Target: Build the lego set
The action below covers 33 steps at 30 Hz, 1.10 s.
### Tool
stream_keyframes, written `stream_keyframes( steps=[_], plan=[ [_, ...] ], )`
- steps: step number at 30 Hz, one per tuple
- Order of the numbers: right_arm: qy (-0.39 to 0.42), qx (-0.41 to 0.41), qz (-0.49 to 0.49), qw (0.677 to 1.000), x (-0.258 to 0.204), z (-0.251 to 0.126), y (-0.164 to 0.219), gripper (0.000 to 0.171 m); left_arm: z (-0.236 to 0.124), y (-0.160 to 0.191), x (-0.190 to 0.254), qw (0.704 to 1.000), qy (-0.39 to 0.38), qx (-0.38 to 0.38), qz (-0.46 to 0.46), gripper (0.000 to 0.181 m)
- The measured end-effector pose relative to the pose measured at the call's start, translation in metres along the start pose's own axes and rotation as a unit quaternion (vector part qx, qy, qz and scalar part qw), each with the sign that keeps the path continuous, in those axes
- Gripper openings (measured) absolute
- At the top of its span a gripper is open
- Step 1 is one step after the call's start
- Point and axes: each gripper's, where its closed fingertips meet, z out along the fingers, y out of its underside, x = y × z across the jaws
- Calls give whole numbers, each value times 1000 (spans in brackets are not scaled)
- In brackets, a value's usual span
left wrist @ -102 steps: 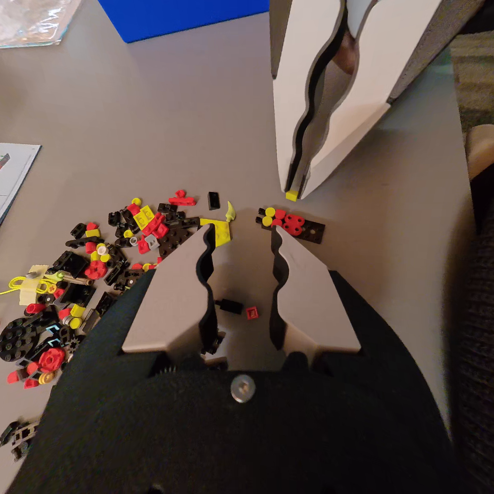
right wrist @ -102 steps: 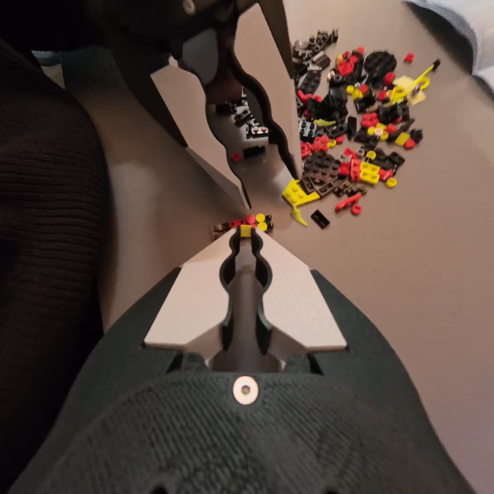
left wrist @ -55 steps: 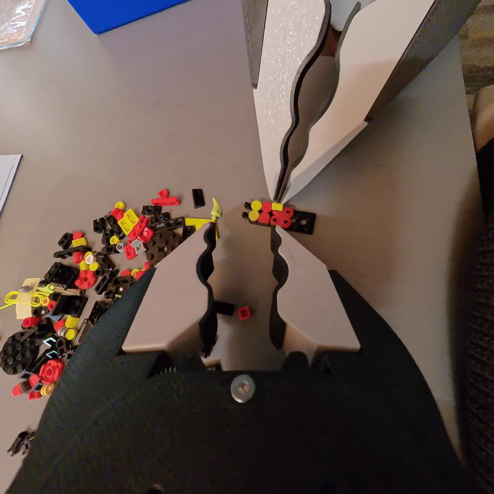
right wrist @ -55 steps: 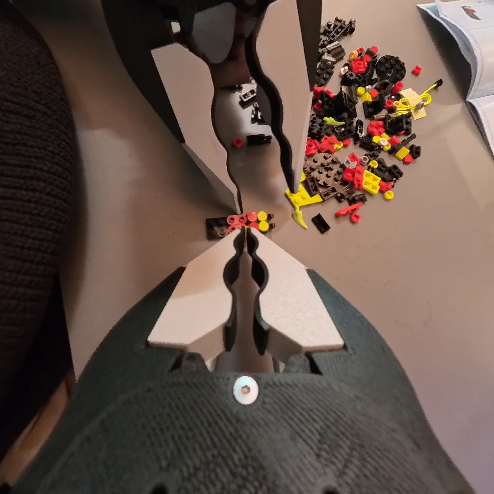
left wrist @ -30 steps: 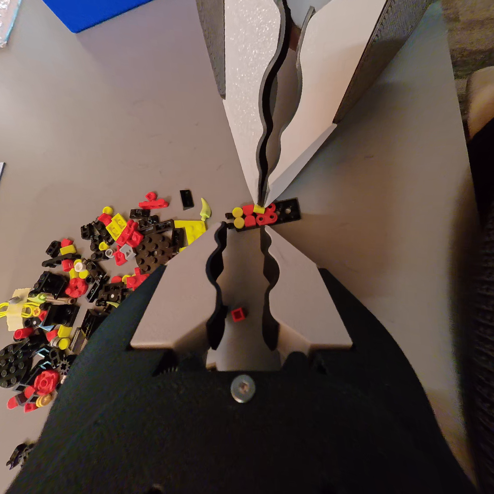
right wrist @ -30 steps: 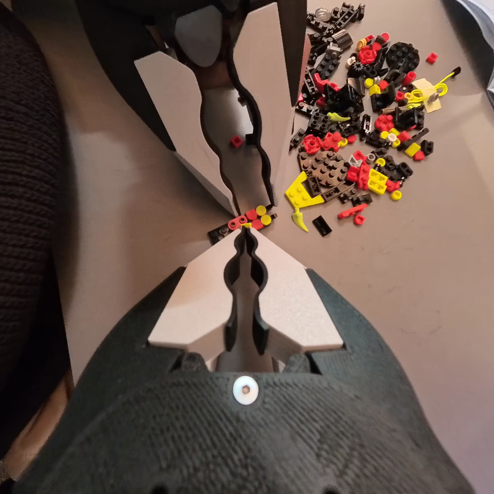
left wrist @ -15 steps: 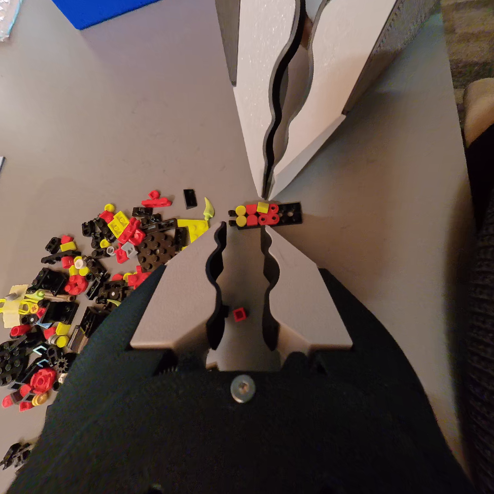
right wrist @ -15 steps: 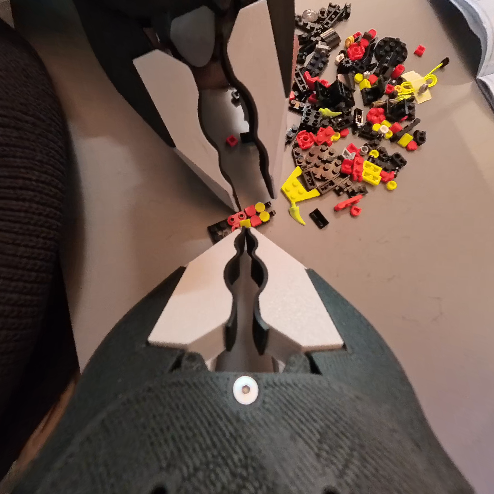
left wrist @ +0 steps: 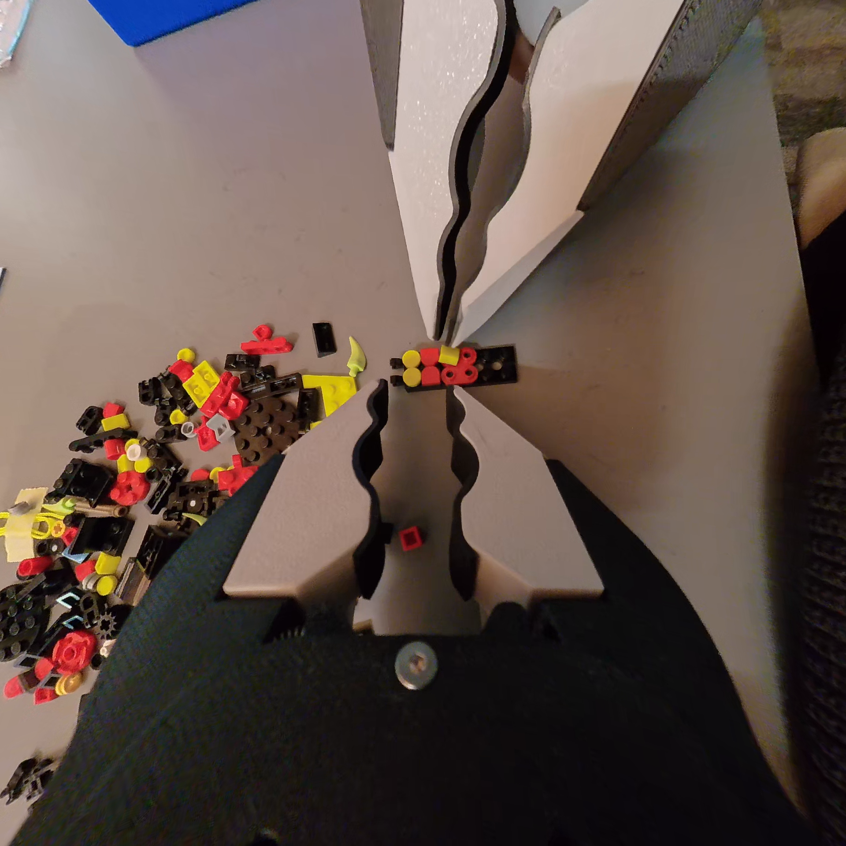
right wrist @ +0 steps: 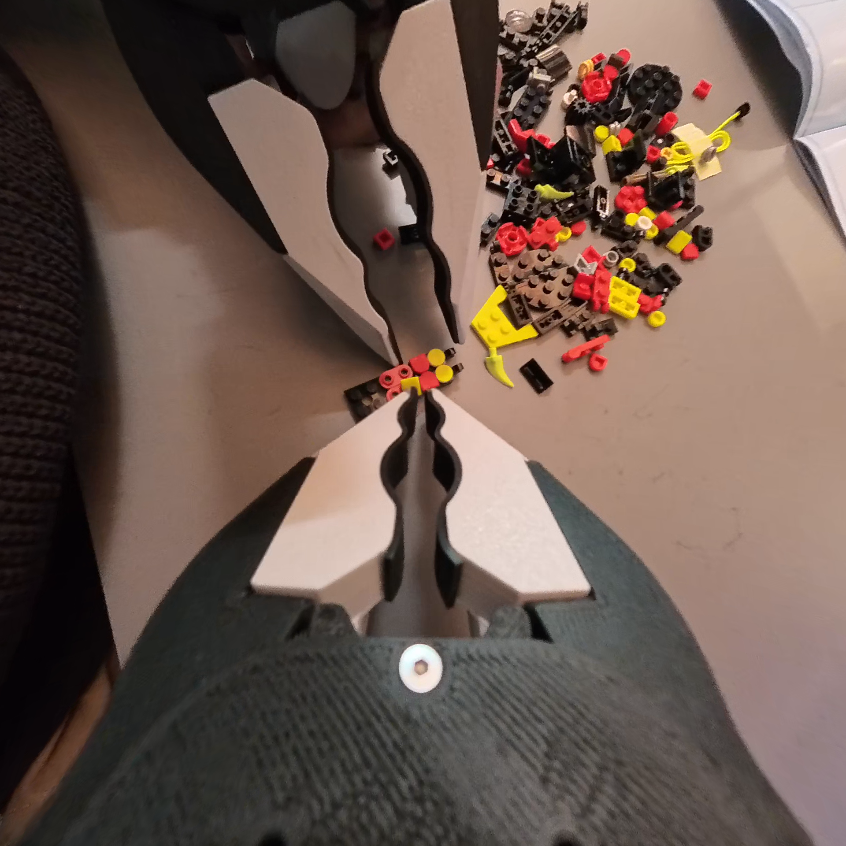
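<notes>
A small assembly [left wrist: 496, 366], a black plate bearing red and yellow pieces, lies on the grey table; it also shows in the right wrist view [right wrist: 361, 396]. A small yellow brick [left wrist: 448, 355] sits on it among the red pieces. My left gripper [left wrist: 416, 388] is open and empty, with its tips at the assembly's near edge. My right gripper [right wrist: 420, 396] is shut and empty, with its tips at the yellow brick [right wrist: 409, 383]. In the left wrist view the right gripper [left wrist: 444, 336] comes down from above. In the right wrist view the left gripper [right wrist: 425, 346] stands opposite.
A pile of loose black, red and yellow pieces [left wrist: 206, 435] lies left of the assembly, also seen in the right wrist view [right wrist: 595, 206]. A small red piece [left wrist: 410, 538] lies between my left fingers. A blue box [left wrist: 206, 18] stands far back. A dark knitted sleeve [right wrist: 36, 320] is beside the table edge.
The yellow brick, held in my right gripper 3.4 s ago, now sits on the assembly. The right gripper let go, closed, lifted slightly and came back down. The left gripper narrowed and moved up to the assembly.
</notes>
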Motion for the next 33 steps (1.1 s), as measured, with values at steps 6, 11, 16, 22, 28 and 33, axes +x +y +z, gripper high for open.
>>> stream_keyframes(
  steps=[6,11,16,22,28,33],
  plan=[
    [-16,8,0,1000,-6,0,-3,5,0,0,0,1000,0,0,0,23],
    [-15,4,-4,1000,-7,2,-3,5,0,0,0,1000,0,0,0,23],
    [-11,2,-4,1000,-6,2,-2,5,0,0,0,1000,0,-1,0,23],
    [-8,4,-5,1000,-5,2,-3,5,0,0,0,1000,0,-1,0,23],
    [-8,7,-5,1000,-5,1,-4,4,0,0,0,1000,0,-1,1,23],
    [-6,2,-7,1000,-5,2,-3,4,1,0,0,1000,1,-2,1,23]
  ],
)
